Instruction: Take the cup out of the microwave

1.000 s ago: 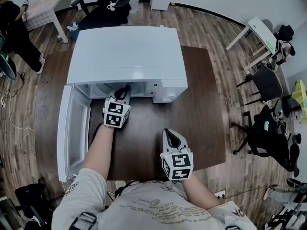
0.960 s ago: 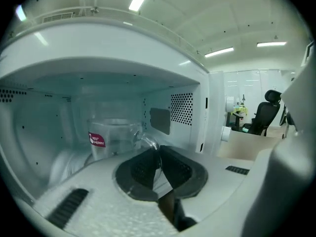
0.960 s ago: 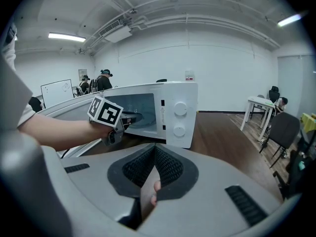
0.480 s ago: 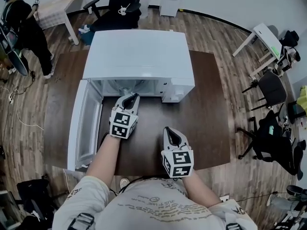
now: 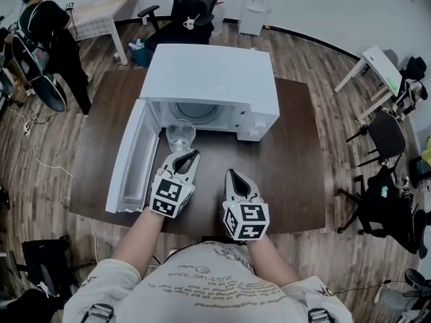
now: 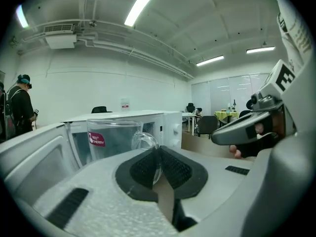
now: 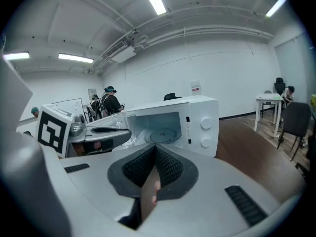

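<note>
Left gripper view: we note the left gripper [image 6: 159, 157] with its jaws drawn almost together, the dark ribbed pads [image 6: 174, 168] pinching the curved glass handle [image 6: 146, 143] of the cup [image 6: 111, 141]. Only the handle's thin glass sits between the pads. The cup is clear and upright, with a small red label [image 6: 97, 139] on its wall, and it stands out just beyond the jaw tips.

Head view: we see the left gripper [image 5: 187, 157] reaching forward, with the cup [image 5: 180, 135] at its tips. The cup is outside the microwave [image 5: 212, 73], just in front of the open cavity, over the near edge of the dark table [image 5: 289, 160]. We cannot tell whether its base touches the tabletop. The microwave door [image 5: 131, 160] hangs wide open to the left, just beside the left gripper.

Right gripper view: we note the right gripper [image 7: 154, 154] with its pads [image 7: 168, 168] closed against each other, gripping nothing. Past them the microwave [image 7: 197, 122] shows its bare turntable [image 7: 160, 135]. The left gripper [image 7: 106, 130] and the cup [image 7: 123, 121] appear off to the left.

In the head view the right gripper [image 5: 232, 175] hovers over the table, just beside the left one and apart from the microwave.
</note>
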Demonstrator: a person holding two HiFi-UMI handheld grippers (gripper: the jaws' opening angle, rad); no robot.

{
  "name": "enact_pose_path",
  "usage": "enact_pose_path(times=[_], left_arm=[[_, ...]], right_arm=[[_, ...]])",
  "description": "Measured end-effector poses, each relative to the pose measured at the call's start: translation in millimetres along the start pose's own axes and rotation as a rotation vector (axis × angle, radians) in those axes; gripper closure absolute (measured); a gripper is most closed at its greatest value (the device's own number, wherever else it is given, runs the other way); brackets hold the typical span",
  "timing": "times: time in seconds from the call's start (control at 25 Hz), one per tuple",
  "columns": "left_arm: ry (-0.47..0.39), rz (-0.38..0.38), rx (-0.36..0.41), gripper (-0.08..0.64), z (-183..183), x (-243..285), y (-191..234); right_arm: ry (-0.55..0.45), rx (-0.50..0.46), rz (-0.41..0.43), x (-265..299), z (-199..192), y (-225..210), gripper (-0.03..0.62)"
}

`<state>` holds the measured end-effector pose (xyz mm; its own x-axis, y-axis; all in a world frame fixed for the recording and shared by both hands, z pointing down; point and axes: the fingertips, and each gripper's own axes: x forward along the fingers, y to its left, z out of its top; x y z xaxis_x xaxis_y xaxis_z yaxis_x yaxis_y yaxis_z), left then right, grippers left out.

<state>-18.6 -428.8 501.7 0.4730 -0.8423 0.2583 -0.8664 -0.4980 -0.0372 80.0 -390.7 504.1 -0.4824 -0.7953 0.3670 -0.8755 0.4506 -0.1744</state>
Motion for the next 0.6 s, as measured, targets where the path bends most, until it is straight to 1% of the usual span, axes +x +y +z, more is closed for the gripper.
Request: enact_pose_path(times=[0.12, 0.24, 0.36, 0.6], left_arm=[[-0.015, 0.017, -0.011, 0.534, 9, -26, -7], [-0.015, 0.024, -0.039, 0.534, 12, -52, -15], [-0.028, 0.042, -0.053, 0.534, 18, -76, -20], [-0.046, 0.066, -0.043, 0.534, 21, -112, -27]], right_arm=[[-0.046, 0.041, 0.037, -8, 9, 15, 0.581], [-0.064, 0.056, 0.063, -17, 11, 32, 0.581], [-0.072, 0.041, 0.068, -25, 8, 47, 0.581], [-0.105, 0.012, 0.087, -43, 9, 72, 0.581]])
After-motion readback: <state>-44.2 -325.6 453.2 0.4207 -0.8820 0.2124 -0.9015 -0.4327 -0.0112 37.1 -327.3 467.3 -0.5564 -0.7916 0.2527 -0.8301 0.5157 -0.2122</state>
